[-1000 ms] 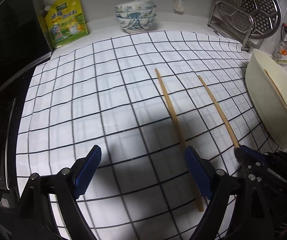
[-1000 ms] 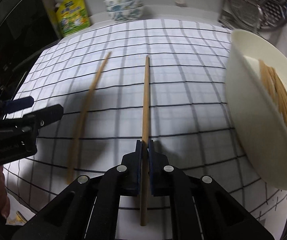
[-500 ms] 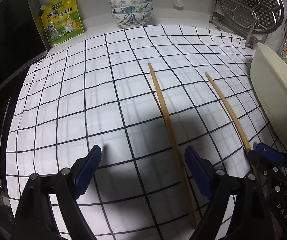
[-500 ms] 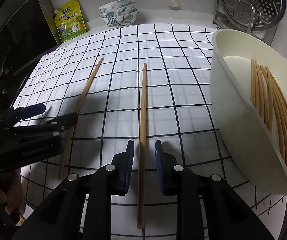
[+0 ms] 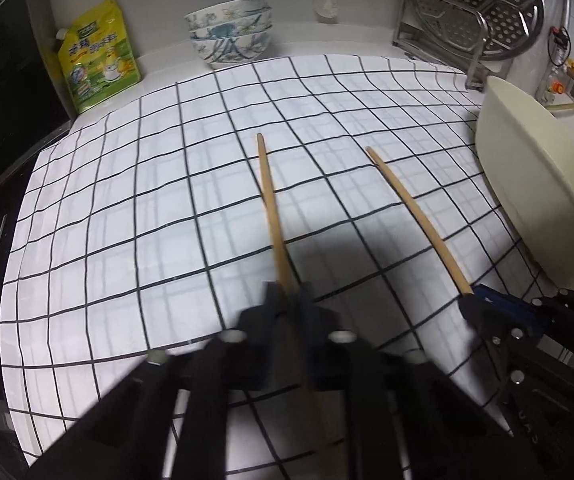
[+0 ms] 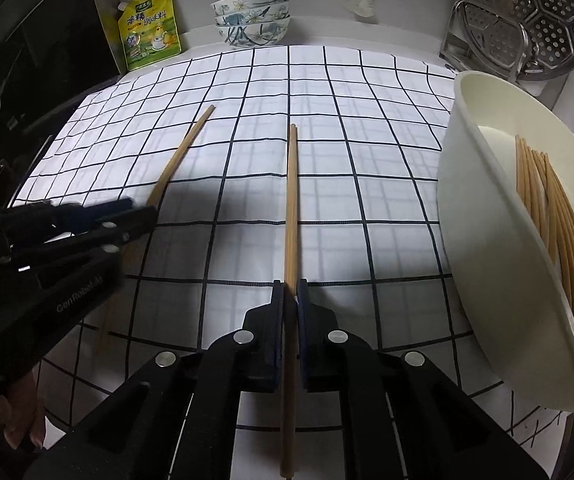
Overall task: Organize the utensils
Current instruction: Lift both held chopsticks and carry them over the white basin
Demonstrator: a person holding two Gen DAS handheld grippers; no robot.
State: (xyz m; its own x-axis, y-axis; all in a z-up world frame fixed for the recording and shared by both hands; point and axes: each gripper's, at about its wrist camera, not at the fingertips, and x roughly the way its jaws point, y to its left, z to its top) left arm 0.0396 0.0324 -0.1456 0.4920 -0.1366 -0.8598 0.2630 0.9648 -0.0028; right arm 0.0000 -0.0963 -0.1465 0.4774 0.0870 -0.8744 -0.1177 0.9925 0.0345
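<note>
Nearest, left gripper (image 5: 288,294): jaws now closed on the left chopstick (image 5: 267,196); half a second ago they stood wide apart around it. View blurred, so some motion likely. Right gripper (image 6: 291,292): jaws pinched again on the right chopstick (image 6: 291,200), having been slightly parted half a second ago. Both sticks lie out ahead over the checked cloth (image 6: 367,128) on the counter, well apart, tips pointing to the back wall. Whether either stick has left the cloth, cannot tell.

Meaning, as I judge it: both grasps made, so the next step is a lift and carry to the cream basin (image 6: 463,208) at right, where a bundle of chopsticks (image 6: 555,224) already lies against the inner wall. These two look like the last loose ones.

Writing: "GenRobot.AI" on the left gripper's body, seen from the right wrist view.

Far edge: yellow-green pouch (image 6: 149,26) with Chinese characters, partly readable, brand not clear; stacked floral bowls (image 6: 253,18); steel steamer rack (image 6: 527,24) in the far right corner.
</note>
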